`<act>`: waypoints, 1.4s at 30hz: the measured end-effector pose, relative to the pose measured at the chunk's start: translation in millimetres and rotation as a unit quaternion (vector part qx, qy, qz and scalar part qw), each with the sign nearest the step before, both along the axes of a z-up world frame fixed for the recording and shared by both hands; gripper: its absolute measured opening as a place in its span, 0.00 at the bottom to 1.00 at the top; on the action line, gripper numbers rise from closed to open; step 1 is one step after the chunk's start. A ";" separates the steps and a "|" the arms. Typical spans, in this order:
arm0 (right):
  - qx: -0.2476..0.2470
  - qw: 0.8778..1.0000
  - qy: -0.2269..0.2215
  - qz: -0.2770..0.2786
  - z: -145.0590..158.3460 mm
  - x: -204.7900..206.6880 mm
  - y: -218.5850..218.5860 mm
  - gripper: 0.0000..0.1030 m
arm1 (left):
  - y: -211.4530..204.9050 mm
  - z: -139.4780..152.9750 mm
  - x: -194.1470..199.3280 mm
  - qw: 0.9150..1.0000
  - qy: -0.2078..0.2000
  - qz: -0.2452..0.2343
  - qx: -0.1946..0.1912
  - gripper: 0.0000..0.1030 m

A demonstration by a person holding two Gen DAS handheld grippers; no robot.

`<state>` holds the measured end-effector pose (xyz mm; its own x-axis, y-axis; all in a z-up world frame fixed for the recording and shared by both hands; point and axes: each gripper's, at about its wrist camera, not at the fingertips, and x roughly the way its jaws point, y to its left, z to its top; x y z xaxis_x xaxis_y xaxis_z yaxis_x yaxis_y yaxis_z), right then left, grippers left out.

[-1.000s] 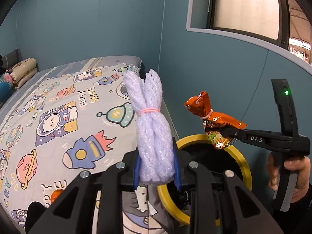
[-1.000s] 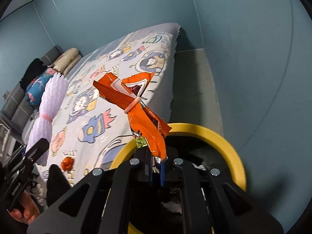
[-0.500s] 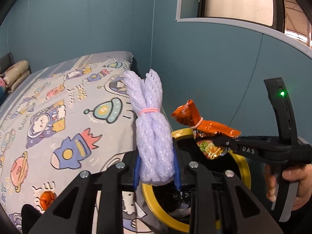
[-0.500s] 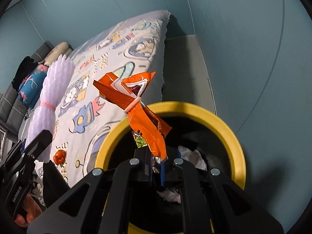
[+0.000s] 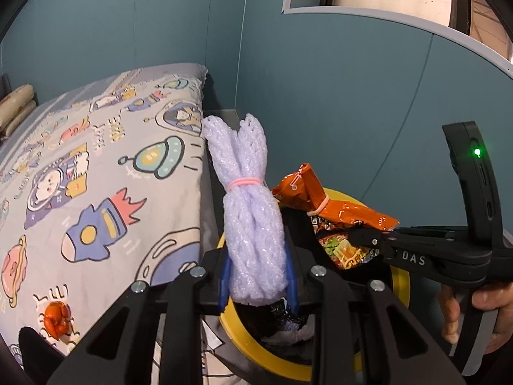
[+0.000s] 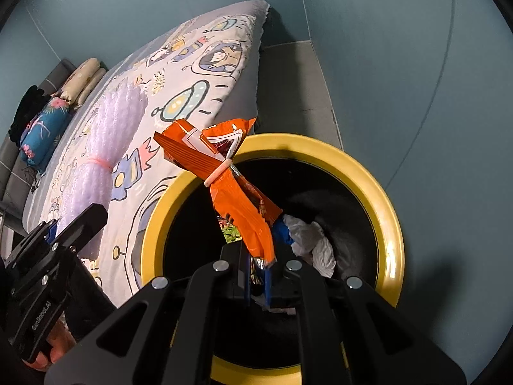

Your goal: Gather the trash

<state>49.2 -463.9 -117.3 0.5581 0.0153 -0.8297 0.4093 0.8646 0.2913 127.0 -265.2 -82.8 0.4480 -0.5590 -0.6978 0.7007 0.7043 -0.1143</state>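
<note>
Now both grippers had been brought lower and closer to the yellow-rimmed bin (image 6: 389,221) than a moment before, so more of its dark inside could be seen. The left gripper (image 5: 256,276) was clamped on a bundle of white foam net (image 5: 253,231) tied with a pink band. The bundle was held just above the near edge of the bin's rim, beside the edge of the bed (image 5: 96,166). The right gripper (image 6: 258,276) was clamped on an orange snack wrapper (image 6: 237,192), which was also tied with a band. The wrapper was held right over the middle of the bin's mouth. Some white crumpled trash (image 6: 311,240) was already lying inside the bin. Neither piece had been let go yet. It looked as if both pieces were almost ready to be dropped in. The foam net might need to be moved a little further over the hole first, or it could fall on the rim.
</note>
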 end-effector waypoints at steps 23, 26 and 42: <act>0.008 1.000 0.010 -0.022 -8.9 -10.1 -18.5 0.30 | -14.7 -17.7 -2.7 0.999 0.043 -0.026 -0.003 0.42; 0.007 1.000 0.005 -0.028 -6.9 -12.6 -19.9 0.39 | -12.0 -15.7 -2.4 0.999 0.047 -0.023 -0.009 0.47; -0.006 0.999 -0.032 -0.042 12.1 -7.5 -21.2 0.39 | 19.1 -1.1 9.8 0.999 0.035 0.018 -0.034 0.63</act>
<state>41.8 -485.1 -105.2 0.6083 -0.0423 -0.7926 0.4610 0.8317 0.3095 136.8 -246.1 -83.9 0.4206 -0.5903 -0.6890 0.6638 0.7179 -0.2098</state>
